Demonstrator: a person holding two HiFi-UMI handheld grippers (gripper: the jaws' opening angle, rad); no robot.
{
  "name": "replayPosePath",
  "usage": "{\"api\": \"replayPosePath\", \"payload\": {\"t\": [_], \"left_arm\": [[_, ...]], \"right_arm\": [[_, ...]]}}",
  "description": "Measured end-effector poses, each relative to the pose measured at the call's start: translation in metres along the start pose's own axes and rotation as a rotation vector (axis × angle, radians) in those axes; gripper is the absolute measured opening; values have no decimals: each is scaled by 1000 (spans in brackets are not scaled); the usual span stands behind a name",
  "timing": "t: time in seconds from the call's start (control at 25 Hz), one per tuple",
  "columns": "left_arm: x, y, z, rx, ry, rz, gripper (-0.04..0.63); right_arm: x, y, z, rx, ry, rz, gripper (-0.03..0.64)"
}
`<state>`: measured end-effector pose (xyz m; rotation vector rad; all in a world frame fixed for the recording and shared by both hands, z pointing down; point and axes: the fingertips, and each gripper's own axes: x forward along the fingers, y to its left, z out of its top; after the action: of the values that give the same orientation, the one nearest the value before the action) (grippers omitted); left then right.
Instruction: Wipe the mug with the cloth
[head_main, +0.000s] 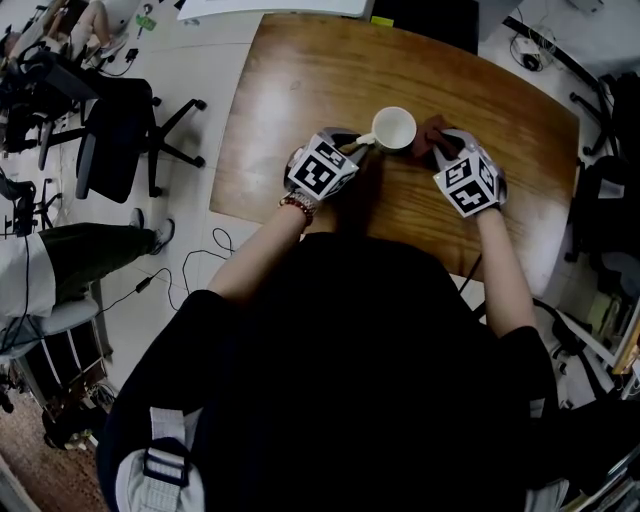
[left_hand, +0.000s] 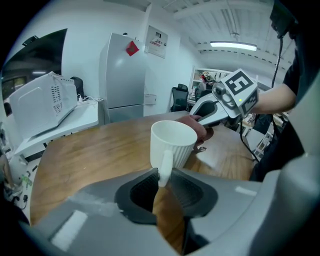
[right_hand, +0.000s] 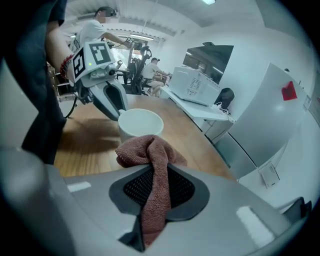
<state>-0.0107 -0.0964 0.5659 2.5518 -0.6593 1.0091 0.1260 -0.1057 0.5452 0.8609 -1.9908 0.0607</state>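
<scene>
1. Fingers of the left gripper (left_hand: 162, 177) are closed on the thin handle of the white ribbed ceramic mug (left_hand: 173, 142). The mug stands upright near the middle of the brown wooden tabletop (left_hand: 85, 150), but I cannot tell whether its base rests on the wood.
2. Fingers of the right gripper (right_hand: 156, 172) are clamped on a fold of the rust-red terry cloth (right_hand: 147, 149). Its loose bunch spills forward to the mug's wall, touching it or just beside it.
3. Risk: the handle is a narrow hold, so a hard sideways rub could swing the mug round it or tip it.
4. Risk: only a strip of cloth is pinched, and dragging it across the ribs could tug it free.
5. Risk: the grippers sit close on either side of the mug, so an over-long stroke could knock them together.
</scene>
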Motion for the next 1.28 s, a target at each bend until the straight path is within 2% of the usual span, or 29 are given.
{"api": "replayPosePath", "payload": {"t": [0.24,0.56,0.76,0.88,1.12,1.28], "left_arm": [[0,18,3,5,15,32,84],[3,31,3,34,32,62,78],[6,36,7,40,4,77,78],[6,38,8,49,-11,78,75],[10,41,11,48,-30,67,75],[14,40,16,79,-22,63,74]], "right_arm": [[20,5,9,-114,10,32,63],[39,27,1,-246,82,75,63],[40,31,-5,-234,92,82,63],[33,23,1,-221,65,50,63],[17,4,16,-272,37,-19,63],[17,-13,13,-220,37,-66,63]]}}
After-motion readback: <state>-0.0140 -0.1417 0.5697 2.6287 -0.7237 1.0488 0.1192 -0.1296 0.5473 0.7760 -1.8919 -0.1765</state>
